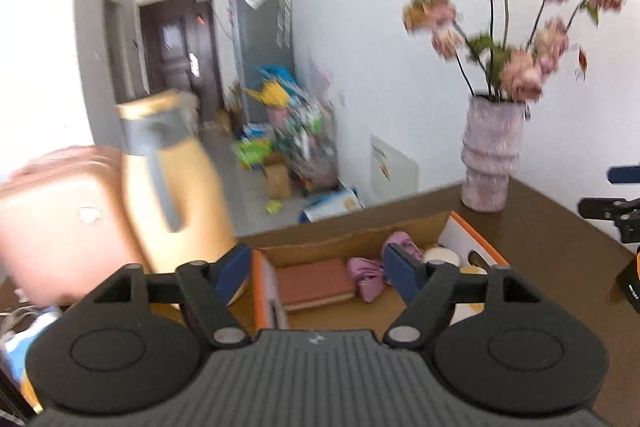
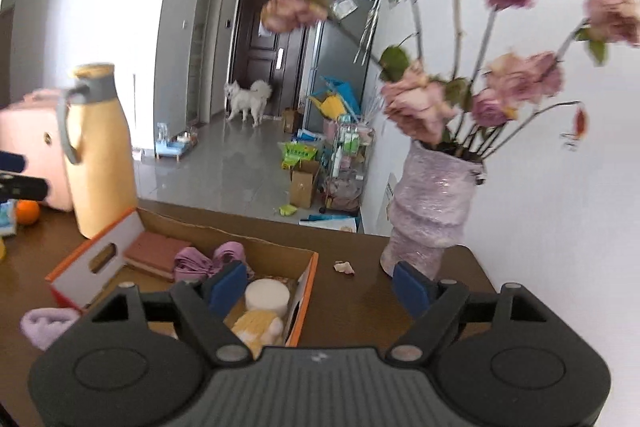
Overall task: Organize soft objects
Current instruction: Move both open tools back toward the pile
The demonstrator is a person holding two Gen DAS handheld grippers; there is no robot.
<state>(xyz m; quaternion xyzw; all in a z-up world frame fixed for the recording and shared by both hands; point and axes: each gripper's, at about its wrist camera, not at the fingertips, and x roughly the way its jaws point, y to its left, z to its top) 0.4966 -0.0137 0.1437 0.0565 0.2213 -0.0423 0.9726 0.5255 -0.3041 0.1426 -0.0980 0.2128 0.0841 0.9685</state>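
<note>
In the left wrist view, the left gripper [image 1: 320,269] stands with its two blue pads wide apart and nothing is between them. Below it is the cardboard box [image 1: 360,233] on the brown table [image 1: 552,251]. Inside the box lie a reddish-brown flat pad [image 1: 314,281], a purple cloth [image 1: 370,275] and a white round sponge [image 1: 442,255], partly hidden behind the right pad. A pink vase [image 1: 490,155] with dried flowers stands at the far edge of the table, and a yellow jug [image 1: 176,183] with a grey handle is on the left, blurred. In the right wrist view, the right gripper [image 2: 320,287] is also spread apart and holds nothing. The box is under its left pad: the white sponge and a yellow soft toy [image 2: 256,331] lie in the near end, the purple cloth and the reddish pad further back. A lilac soft thing [image 2: 48,325] lies on the table outside the box, at the left. A white dog [image 2: 248,101] stands in the hallway.
</note>
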